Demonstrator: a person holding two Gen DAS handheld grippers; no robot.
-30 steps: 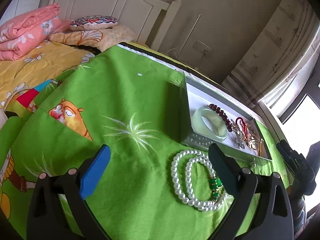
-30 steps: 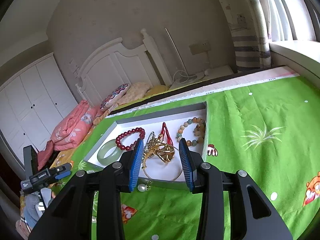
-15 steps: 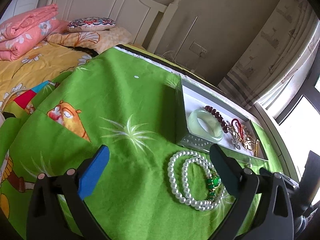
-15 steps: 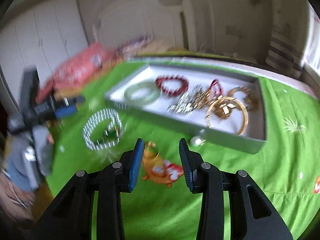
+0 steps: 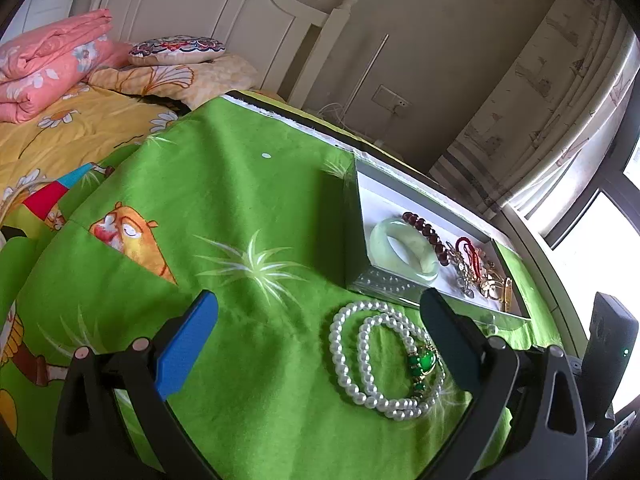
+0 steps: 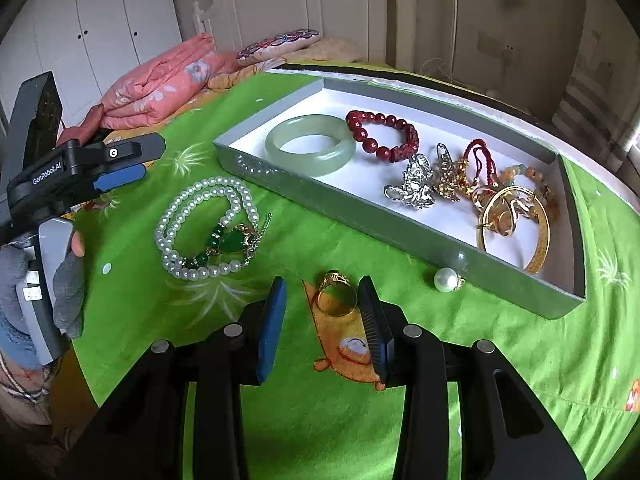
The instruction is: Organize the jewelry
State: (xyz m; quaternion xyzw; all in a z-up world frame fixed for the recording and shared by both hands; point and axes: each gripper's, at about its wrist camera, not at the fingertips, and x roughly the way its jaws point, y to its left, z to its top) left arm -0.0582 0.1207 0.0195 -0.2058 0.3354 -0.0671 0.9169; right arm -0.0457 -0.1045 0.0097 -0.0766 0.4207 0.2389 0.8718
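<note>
Both tools [image 5: 318,326] [image 6: 322,304] agape, empty

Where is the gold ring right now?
Right wrist view: the gold ring lies on the green cloth between the right gripper fingers, outside the tray.

Daylight pours in from the window [image 5: 592,232] at the right edge of the left wrist view, blown out to white. The green cloth [image 5: 248,200] is brightly, evenly lit with soft shadows. Both views are sharp; fisheye bending curves the edges, and corners go black.
</note>
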